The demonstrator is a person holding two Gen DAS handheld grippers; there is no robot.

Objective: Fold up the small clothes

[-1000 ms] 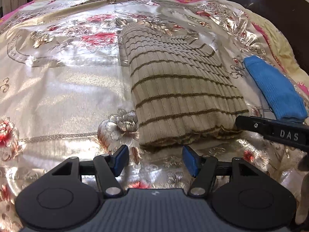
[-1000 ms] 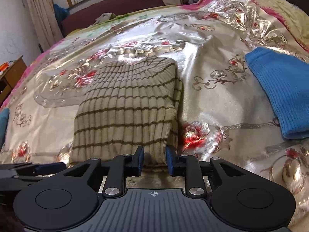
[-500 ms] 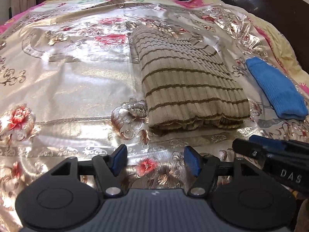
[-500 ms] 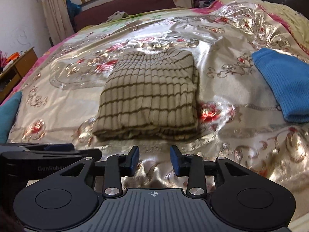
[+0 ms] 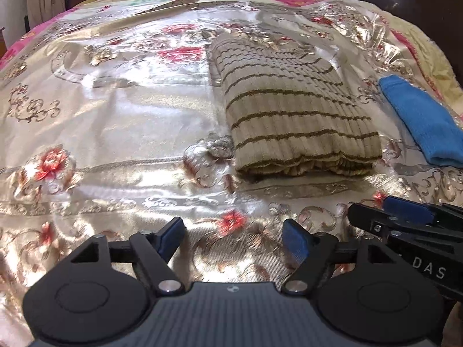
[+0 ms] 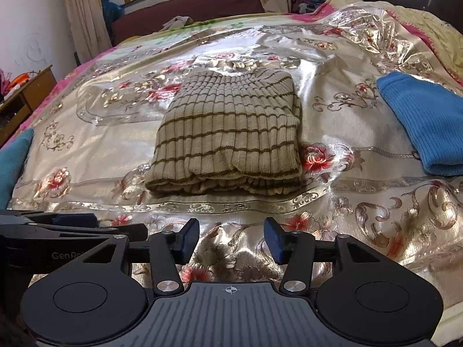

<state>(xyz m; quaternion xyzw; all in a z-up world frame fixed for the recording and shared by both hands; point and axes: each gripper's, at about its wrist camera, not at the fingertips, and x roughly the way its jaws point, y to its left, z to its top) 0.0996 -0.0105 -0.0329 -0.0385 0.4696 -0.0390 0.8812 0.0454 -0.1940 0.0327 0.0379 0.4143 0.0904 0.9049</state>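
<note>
A beige knit garment with brown stripes [image 5: 292, 115] [image 6: 231, 136] lies folded into a thick rectangle on the shiny floral bedspread [image 5: 115, 133] [image 6: 361, 202]. My left gripper [image 5: 235, 238] hovers over bare bedspread short of the garment's near edge, jaws opening, nothing between them. My right gripper [image 6: 231, 240] sits likewise back from the garment, jaws opening and empty. In the left wrist view the right gripper [image 5: 405, 217] shows at the lower right. In the right wrist view the left gripper [image 6: 72, 225] shows at the lower left.
A folded blue knit garment [image 5: 419, 115] [image 6: 425, 121] lies right of the striped one. A teal cloth [image 6: 13, 159] lies at the bed's left edge. A dark headboard [image 6: 188, 8], curtains and a window stand at the far end, a wooden cabinet [image 6: 26, 95] at left.
Both grippers have drawn back from the striped garment's near edge and let it go; the right jaws, once closed on the fold, have widened, and the left jaws have widened too.
</note>
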